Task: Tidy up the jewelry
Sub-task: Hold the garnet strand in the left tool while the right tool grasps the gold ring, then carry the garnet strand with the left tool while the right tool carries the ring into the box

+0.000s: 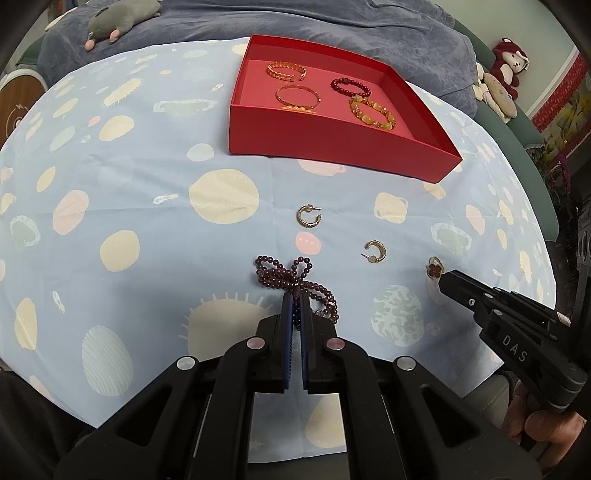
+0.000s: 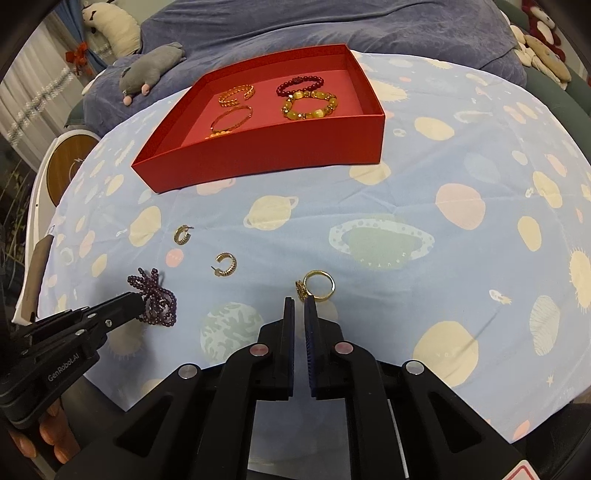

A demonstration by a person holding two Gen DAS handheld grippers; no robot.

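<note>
A red tray (image 1: 332,147) (image 2: 266,155) at the back of the table holds several bracelets. My left gripper (image 1: 294,295) is shut on a purple bead string (image 1: 288,275), also seen in the right wrist view (image 2: 155,295), which rests on the cloth. My right gripper (image 2: 300,301) is nearly shut and empty, its tips just short of a gold ring (image 2: 319,286) with a clover charm (image 1: 435,266). Two gold hoop earrings (image 1: 309,215) (image 1: 376,252) lie on the cloth between the grippers and the tray; they also show in the right wrist view (image 2: 181,234) (image 2: 225,265).
The table wears a light-blue planet-print cloth (image 1: 129,221). A blue blanket (image 2: 332,26) and a grey plush (image 1: 122,18) lie behind the tray. Plush toys (image 1: 506,74) sit at the far right. A round wooden stool (image 2: 66,166) stands left.
</note>
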